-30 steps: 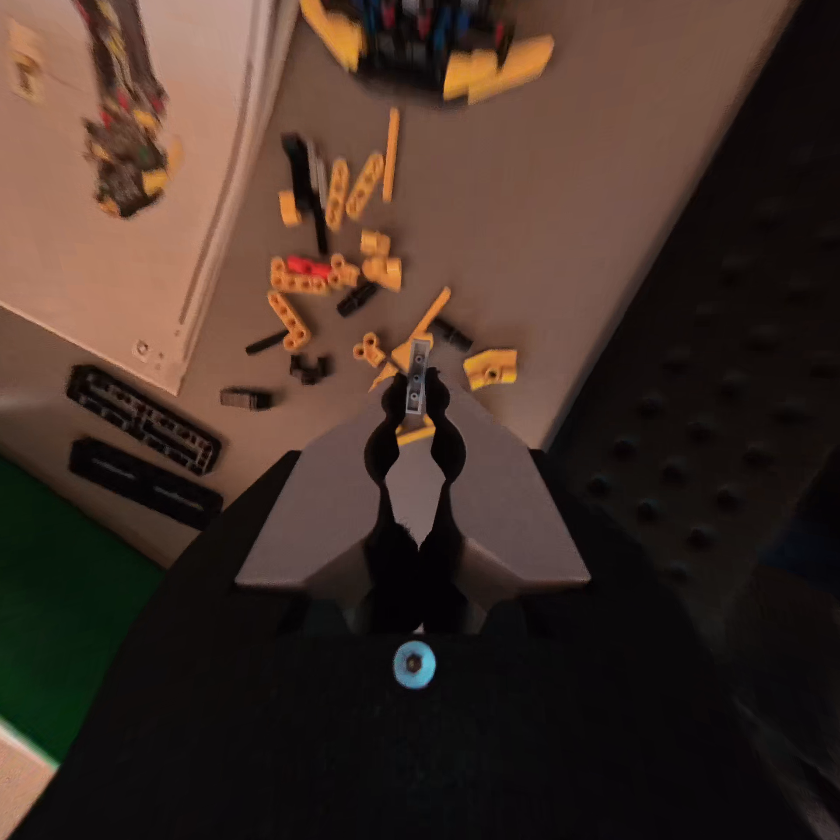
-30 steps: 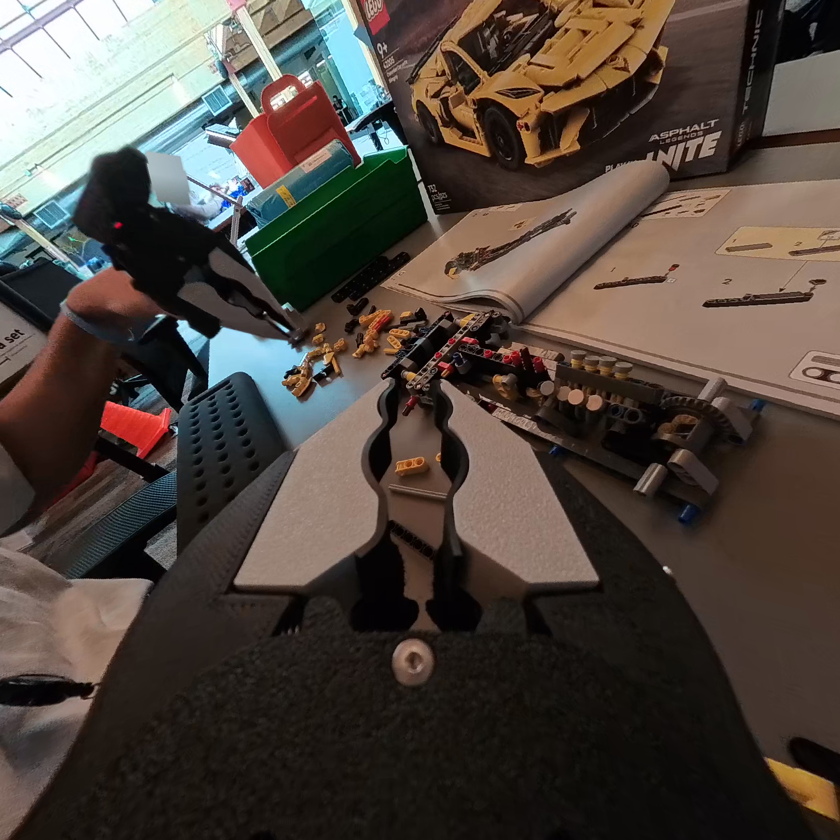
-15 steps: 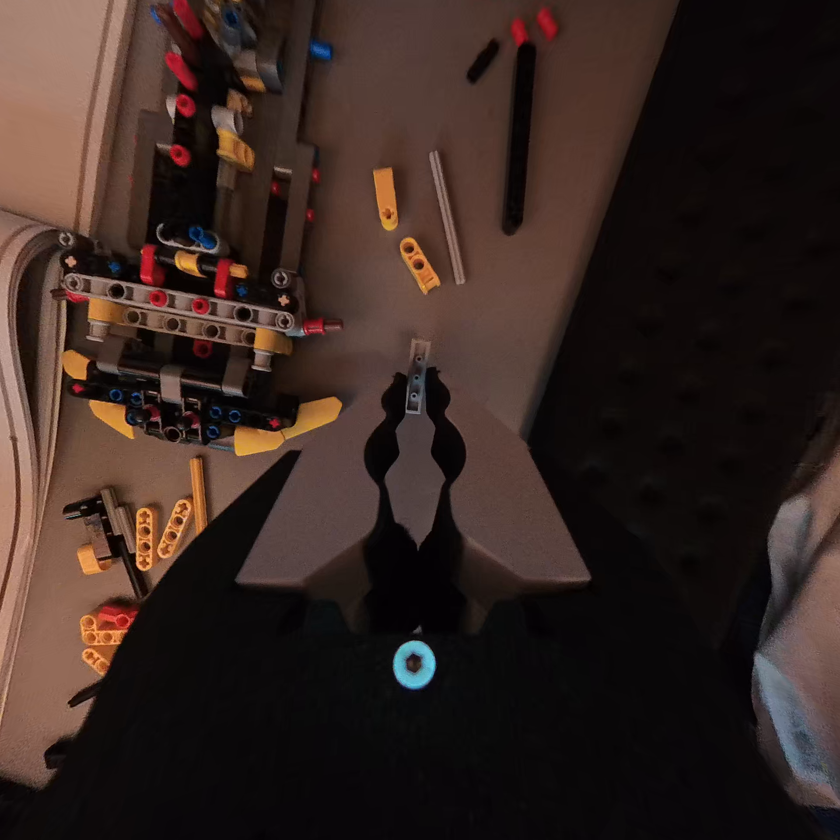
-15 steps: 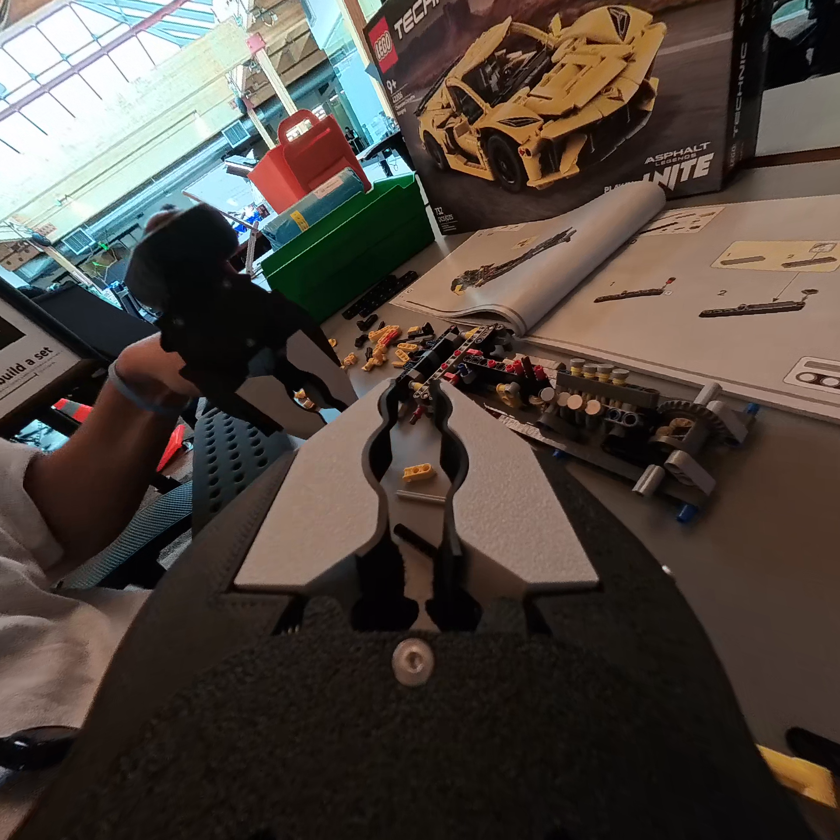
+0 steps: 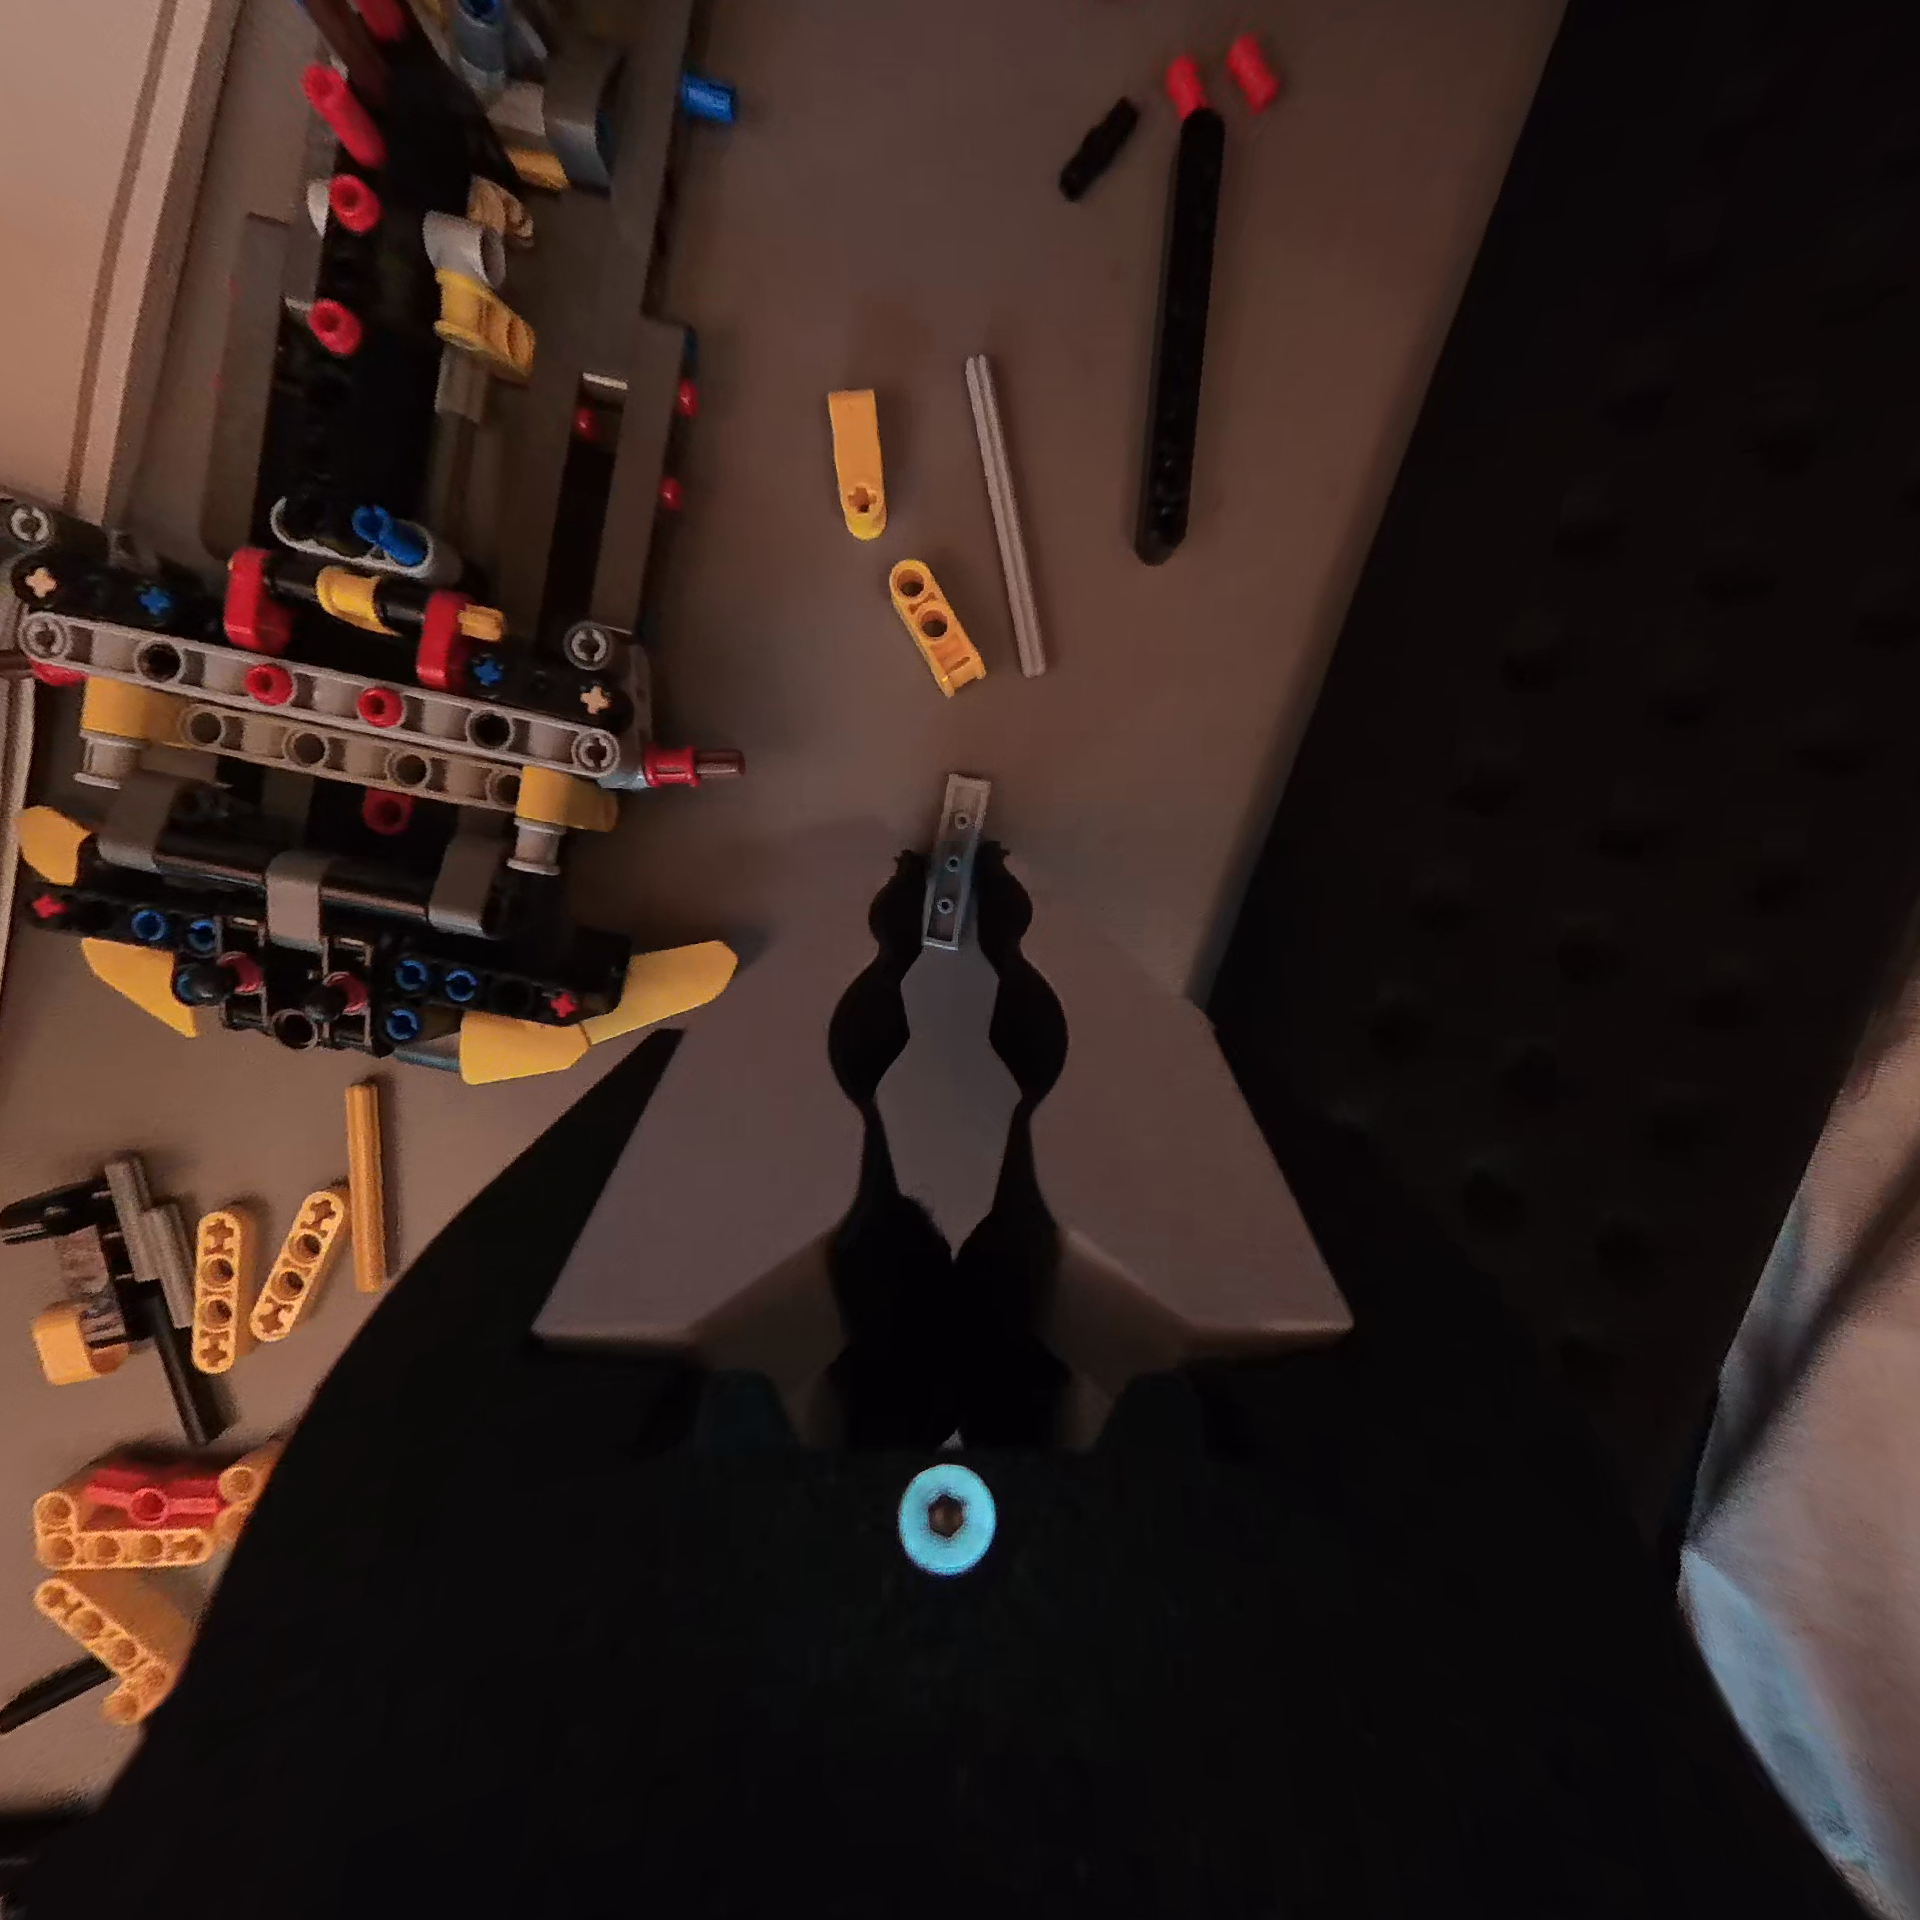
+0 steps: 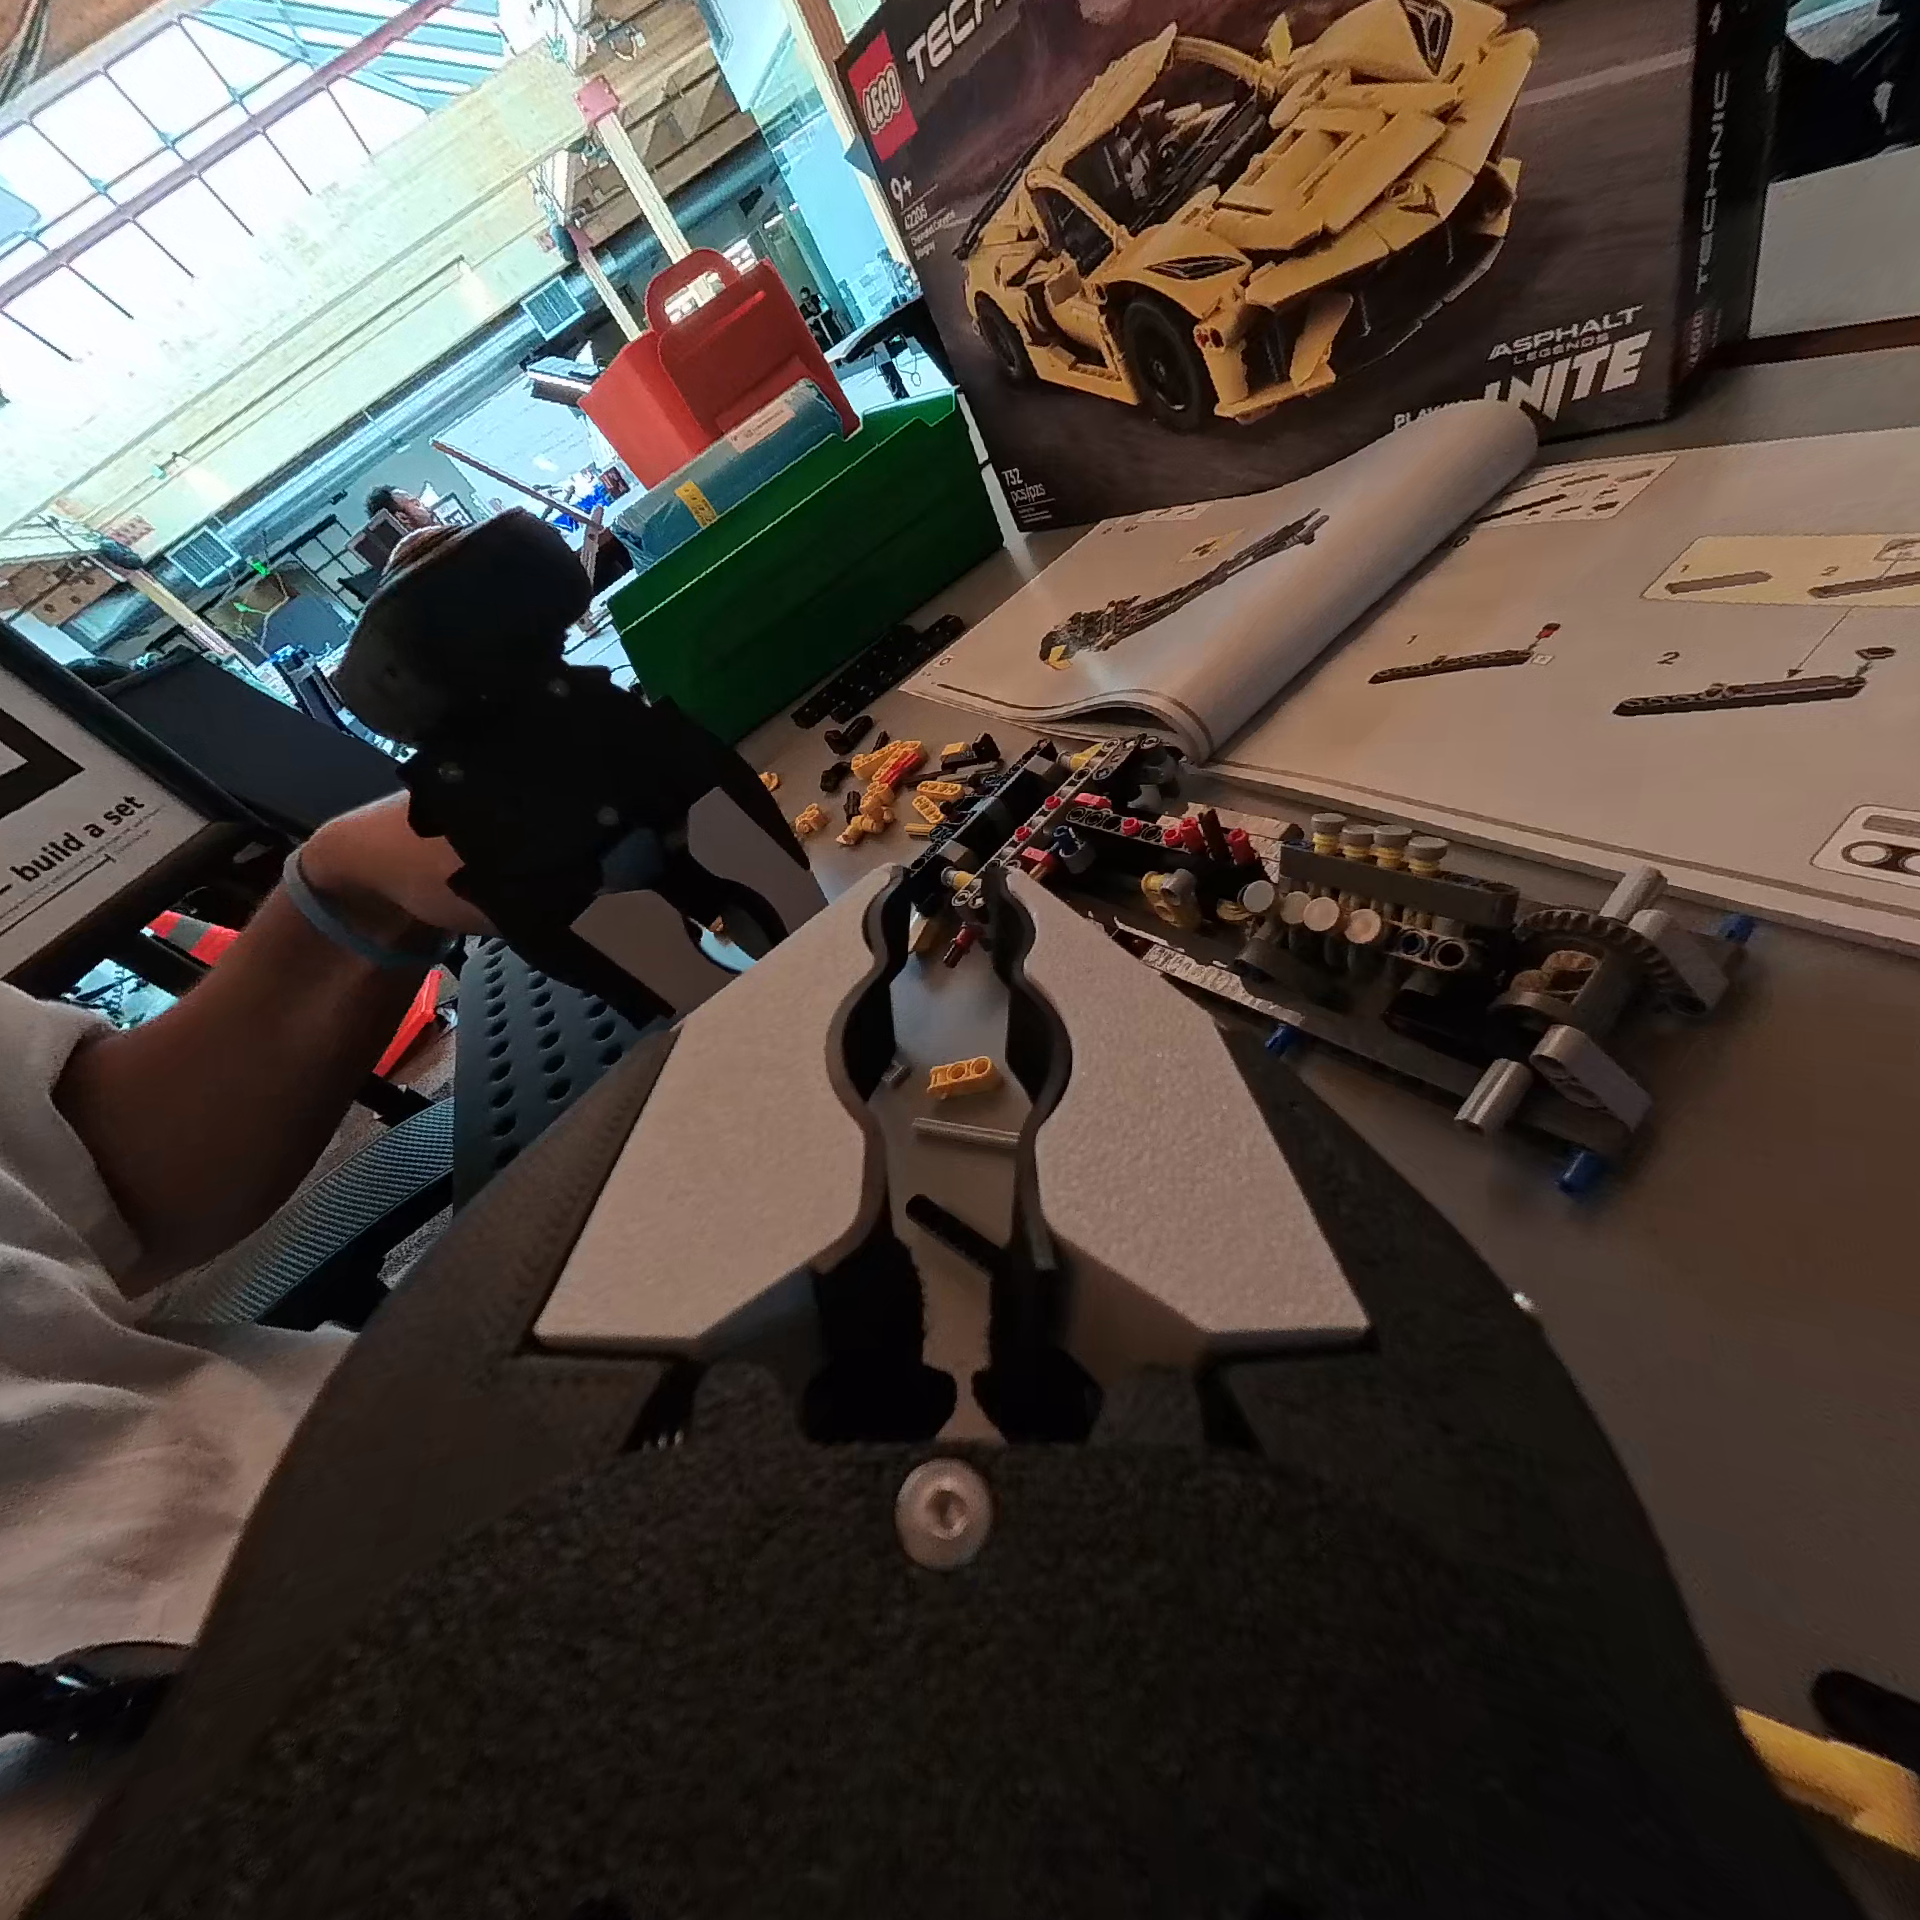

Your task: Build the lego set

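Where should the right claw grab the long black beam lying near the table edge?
Mid-length, probably. The long black beam lies flat with bare table on both long sides, so come from above, jaws across its narrow width. The red pins crowd one end; the grey axle lies apart from it.

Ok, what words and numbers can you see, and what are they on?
I can't repeat writing, only where it sits.
Set box: printing around a yellow car picture.
Instruction booklet: small step numbers beside diagrams.
White sign, far left: dark lettering.
Blue package above the green bin: labels too small to read.
Grey piece in the left gripper: none.
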`<control>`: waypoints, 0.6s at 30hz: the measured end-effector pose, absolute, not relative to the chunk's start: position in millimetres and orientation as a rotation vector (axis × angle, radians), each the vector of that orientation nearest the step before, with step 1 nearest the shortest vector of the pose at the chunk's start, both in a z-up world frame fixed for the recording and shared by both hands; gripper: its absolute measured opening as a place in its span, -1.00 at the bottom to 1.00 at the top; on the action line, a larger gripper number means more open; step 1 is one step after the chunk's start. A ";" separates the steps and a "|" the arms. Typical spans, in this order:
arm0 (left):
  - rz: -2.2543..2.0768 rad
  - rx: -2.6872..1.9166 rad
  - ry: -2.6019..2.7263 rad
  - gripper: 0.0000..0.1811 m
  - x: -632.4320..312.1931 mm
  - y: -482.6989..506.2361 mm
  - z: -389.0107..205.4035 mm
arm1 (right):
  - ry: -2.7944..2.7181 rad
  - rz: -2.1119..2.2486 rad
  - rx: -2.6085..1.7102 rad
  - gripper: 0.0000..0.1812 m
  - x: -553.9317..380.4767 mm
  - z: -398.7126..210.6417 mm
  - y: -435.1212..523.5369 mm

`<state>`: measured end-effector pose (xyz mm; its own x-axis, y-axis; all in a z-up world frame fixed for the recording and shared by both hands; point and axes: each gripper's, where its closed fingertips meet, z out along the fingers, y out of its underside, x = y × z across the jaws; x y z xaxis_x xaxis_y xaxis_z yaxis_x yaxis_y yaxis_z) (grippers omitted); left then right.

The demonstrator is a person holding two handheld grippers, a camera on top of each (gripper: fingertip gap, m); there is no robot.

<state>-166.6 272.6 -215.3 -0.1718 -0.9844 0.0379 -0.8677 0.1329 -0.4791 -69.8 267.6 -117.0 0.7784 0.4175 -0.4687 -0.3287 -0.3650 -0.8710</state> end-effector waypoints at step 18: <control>-0.905 -1.780 1.252 -0.41 -77.8 467.2 -122.9 | -0.048 0.316 -2.170 -0.67 43.2 -146.4 394.4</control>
